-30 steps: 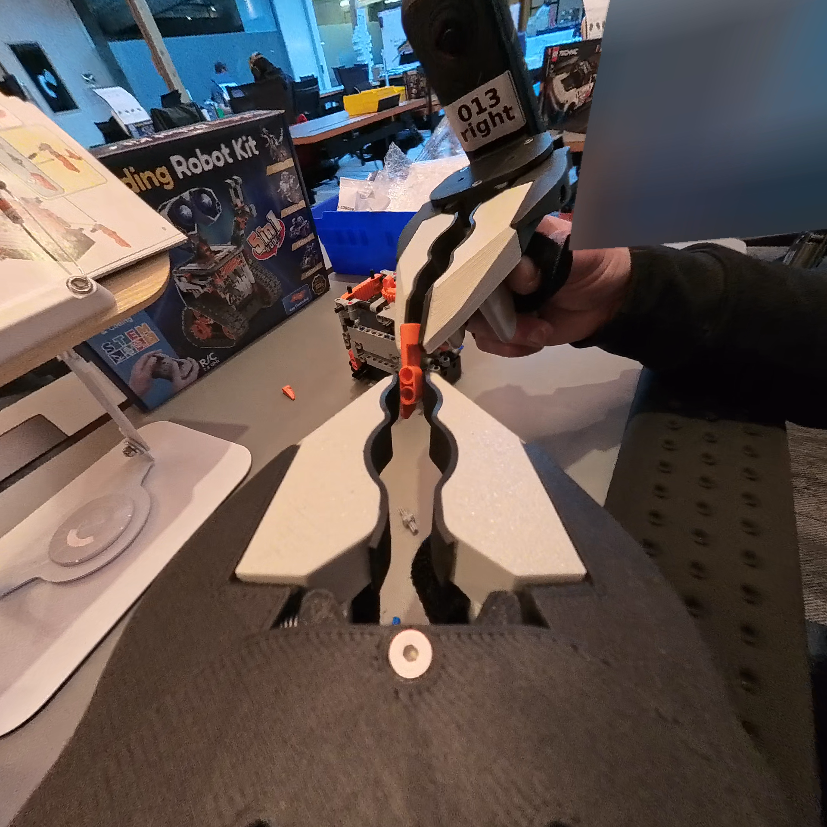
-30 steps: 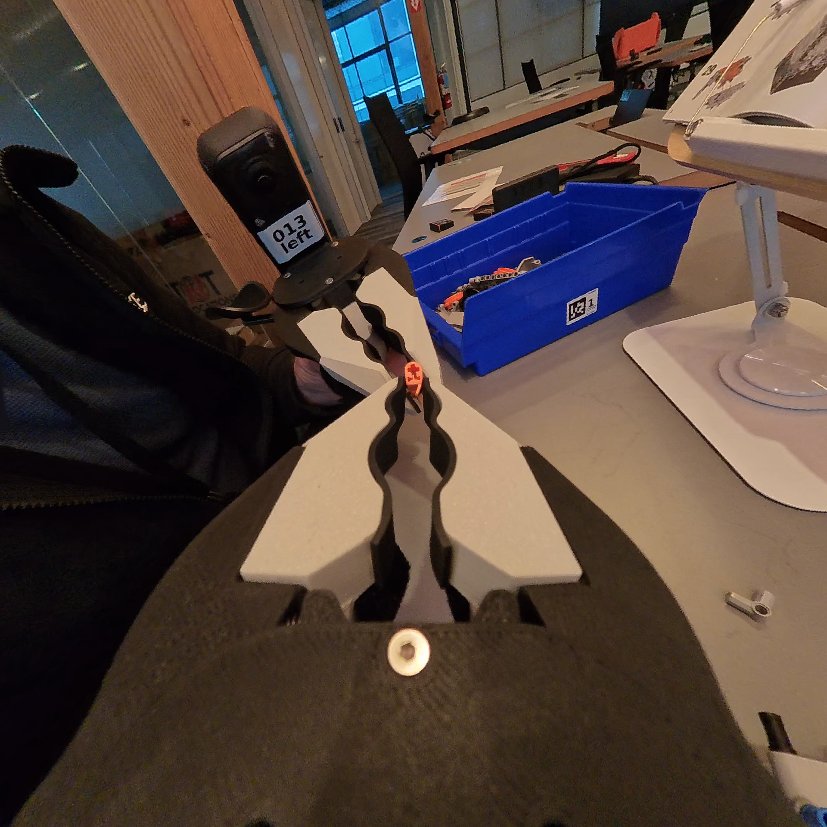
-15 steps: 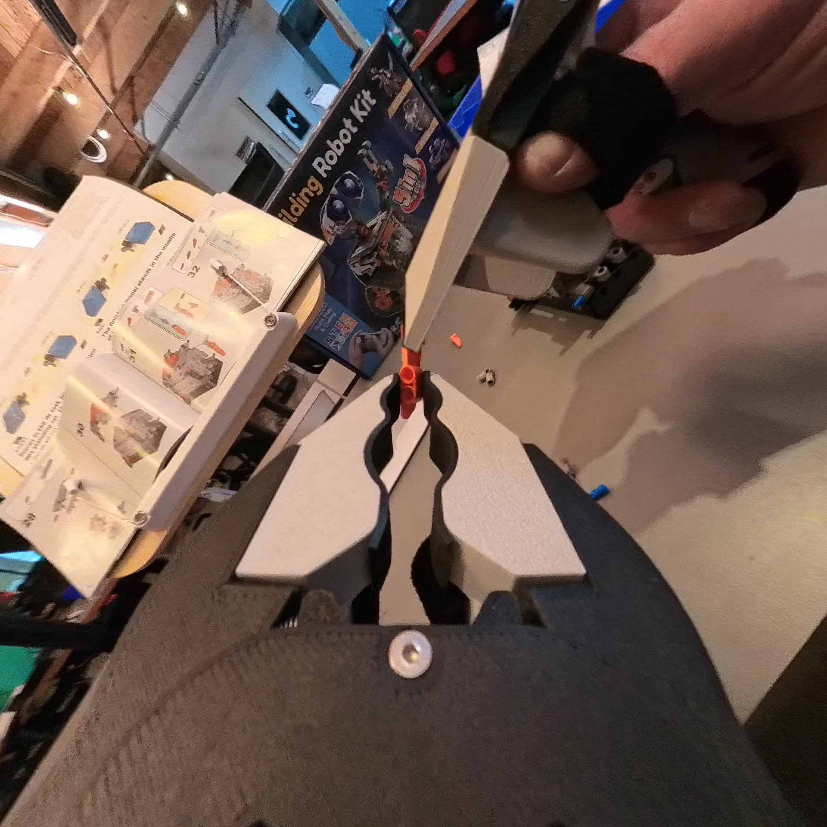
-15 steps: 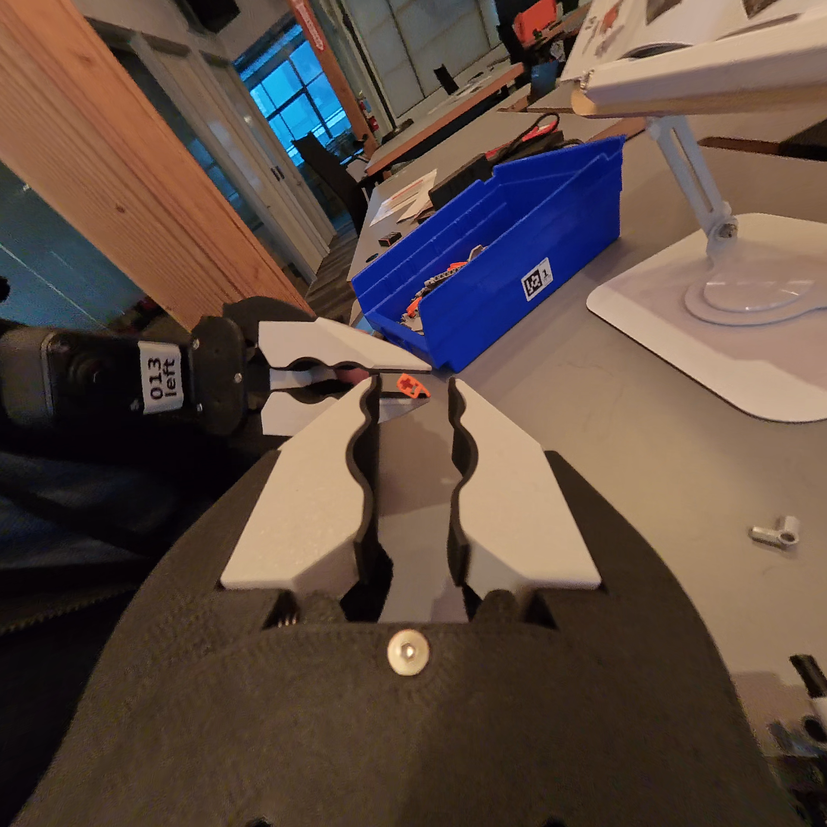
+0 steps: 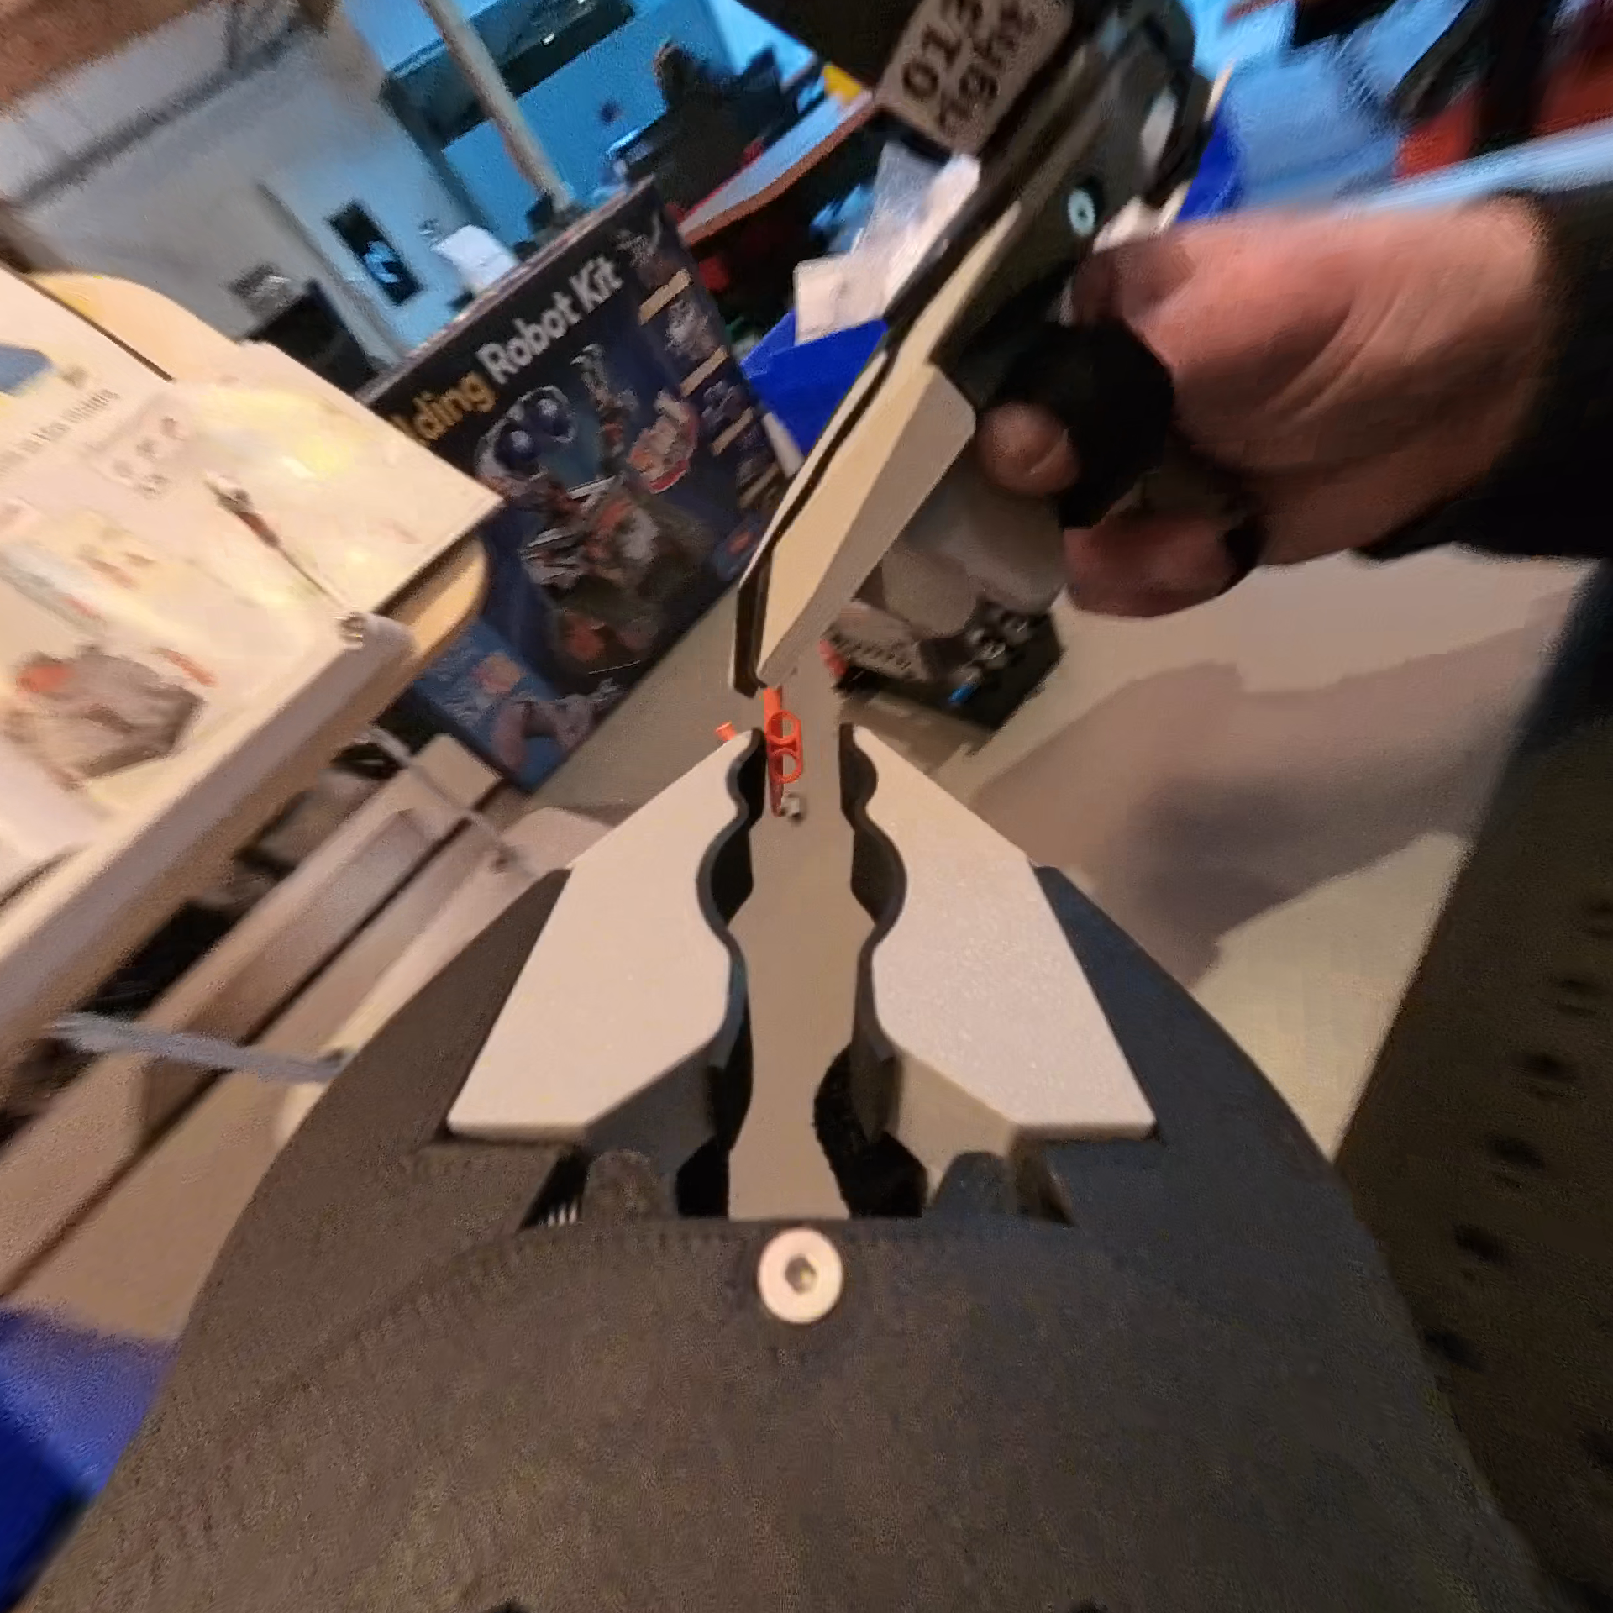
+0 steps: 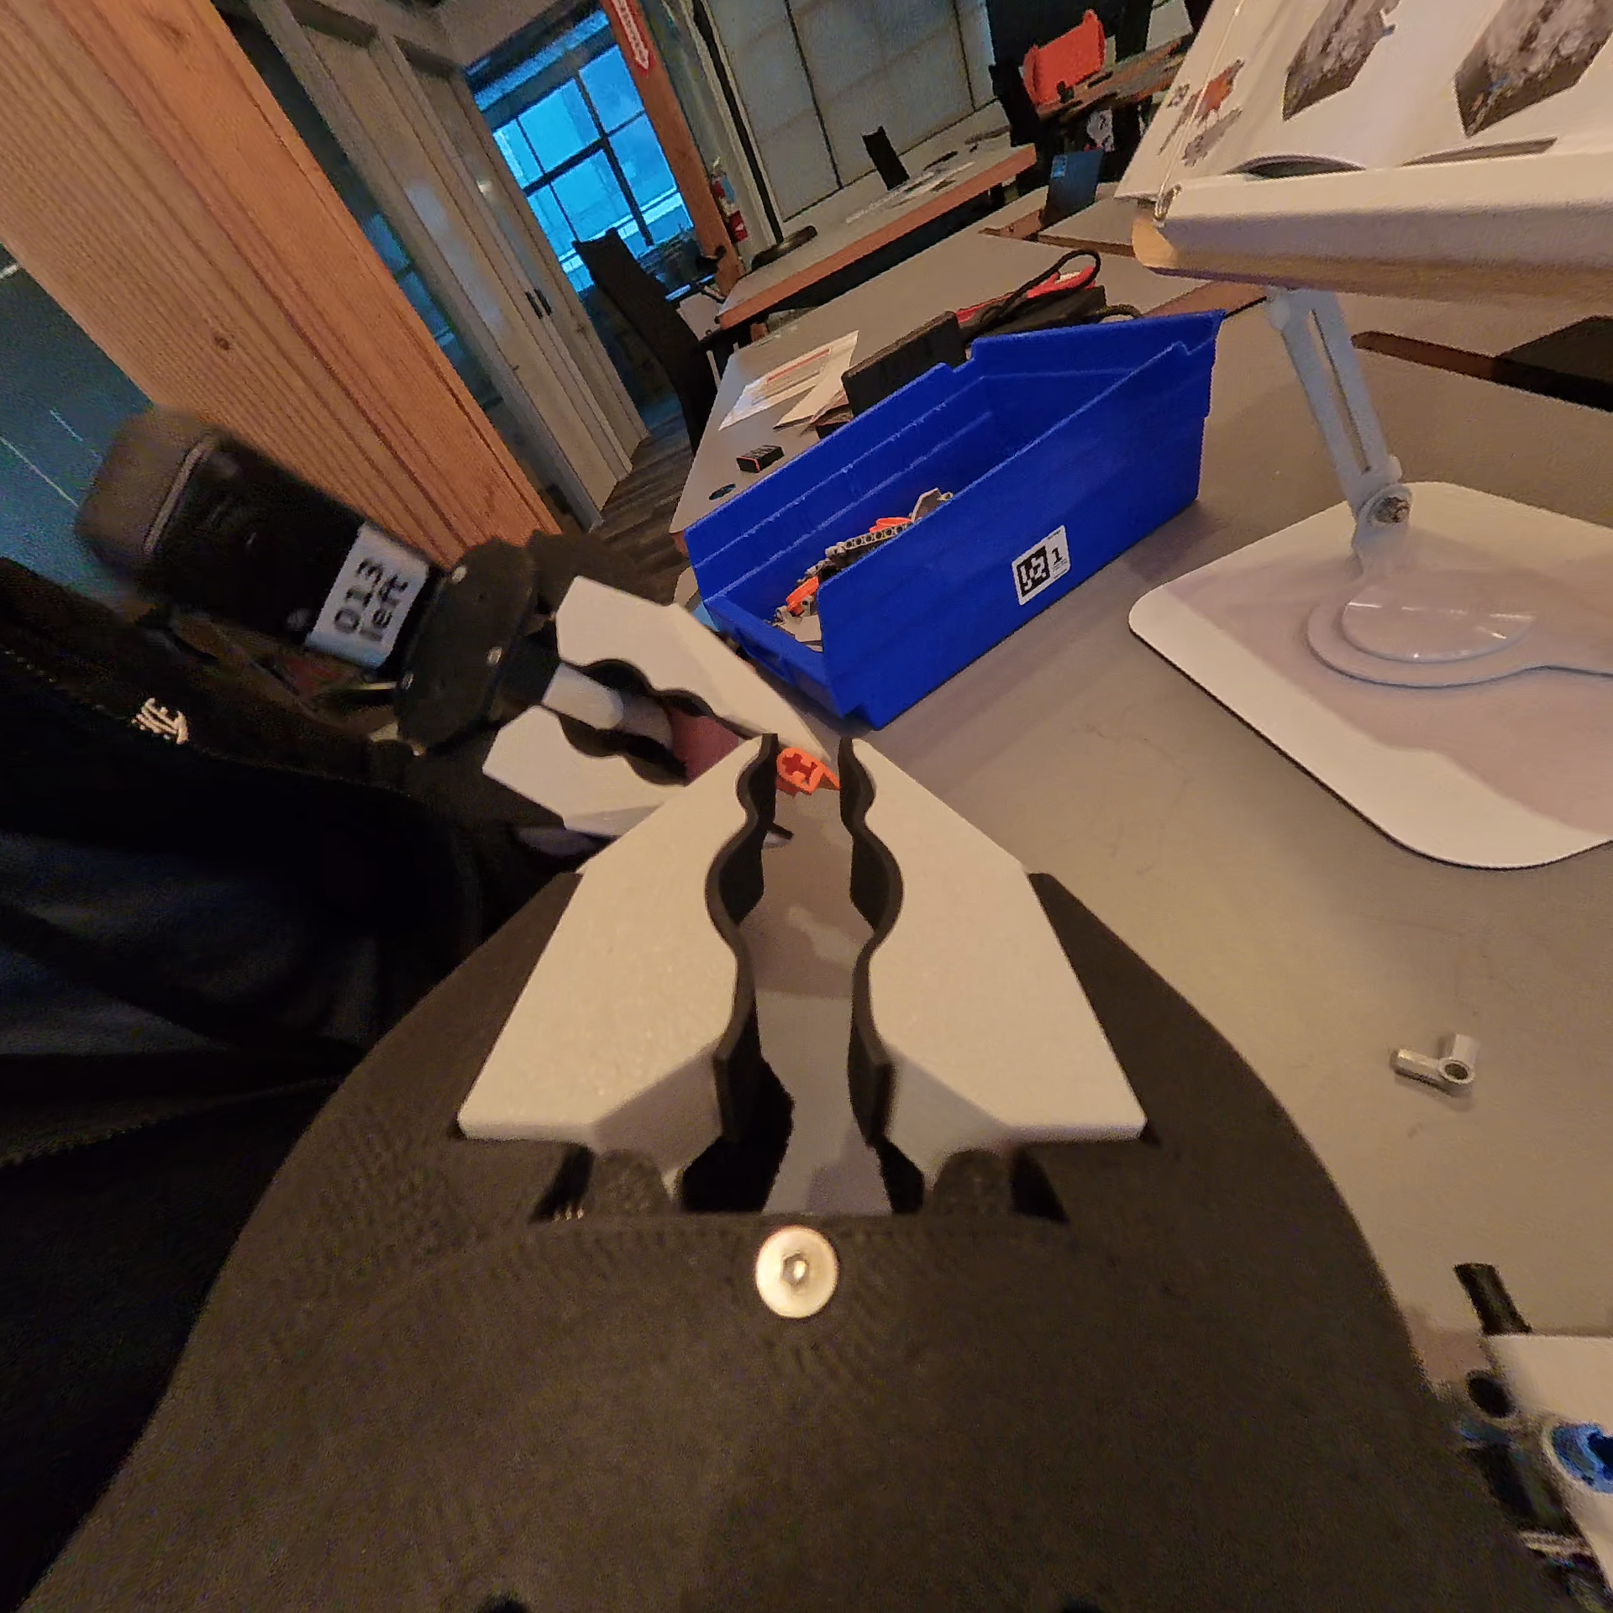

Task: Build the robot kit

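Observation:
A small orange connector piece sits between the tips of my right gripper, which is shut on it above the grey table. In the left wrist view the same piece hangs from the tip of the right gripper, which comes down from above and is held by a hand. My left gripper is open, its fingertips on either side of the piece without pinching it. In the right wrist view the left gripper reaches in from the left with its jaws apart.
A blue bin of parts stands behind. A white book stand holds an open instruction booklet. A kit box and a partly built model stand farther back. A grey connector lies loose on the table. The tips of both grippers are at nearly the same place.
The left gripper has opened and let go of the orange piece. The right gripper has closed on it. Both grippers have tilted back toward level.

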